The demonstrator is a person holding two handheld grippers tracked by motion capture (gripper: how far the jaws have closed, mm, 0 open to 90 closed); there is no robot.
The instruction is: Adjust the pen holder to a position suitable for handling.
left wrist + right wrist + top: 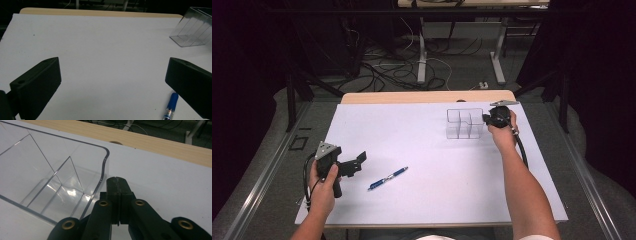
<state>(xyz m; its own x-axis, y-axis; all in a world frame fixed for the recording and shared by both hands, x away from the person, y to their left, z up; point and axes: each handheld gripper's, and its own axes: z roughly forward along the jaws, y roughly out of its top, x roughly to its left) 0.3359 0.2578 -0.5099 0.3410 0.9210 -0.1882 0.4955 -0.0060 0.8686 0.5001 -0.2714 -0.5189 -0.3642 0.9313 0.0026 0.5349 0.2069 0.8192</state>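
Observation:
A blue pen (387, 178) lies on the white table cover in front of the left gripper (359, 162). In the left gripper view its jaws stand wide open (113, 67) with nothing between them, and the pen (171, 106) lies by the right jaw's tip. A clear plastic organizer (464, 123) with several compartments stands at the far right. The right gripper (486, 119) is at its right wall. In the right gripper view the jaws (117, 180) are pressed together just outside the organizer's rim (105, 165), holding nothing. The organizer (195, 27) looks empty.
The white cover (427, 150) spreads over a wooden table whose far edge (427, 96) shows beyond it. Behind the table are floor cables and the legs of another table (422, 60). A black cable (523, 150) trails along the right forearm.

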